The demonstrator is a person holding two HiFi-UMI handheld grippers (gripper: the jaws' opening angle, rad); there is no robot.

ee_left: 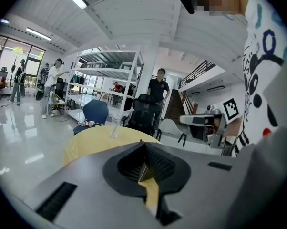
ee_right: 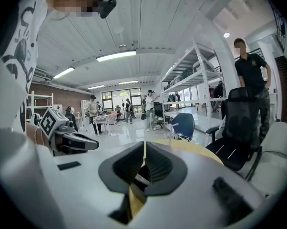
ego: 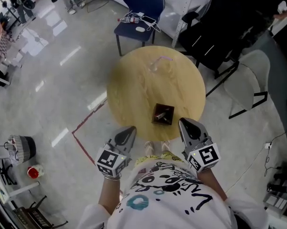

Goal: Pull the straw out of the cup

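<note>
Round yellow table (ego: 134, 94), seen from the head view.

- Cup (ego: 154, 67): clear, upright on the far part of the table, well in from the rim.
- Straw (ego: 162, 59): pale, in the cup, with its upper end bent toward the table's right side.
- Dark brown box (ego: 162, 114): on the near part of the table, open side up. Its contents are too small to make out.
- Left hand-held gripper (ego: 130, 130): at the table's near rim, left side. Its own view shows the jaws closed together with nothing between them.
- Right hand-held gripper (ego: 182, 123): at the table's near rim, right side. Jaws closed, holding nothing.
- Both point across the table toward its far side and are well apart from the cup.
- Blue chair (ego: 142, 6): on the floor just beyond the table's far rim.
</note>
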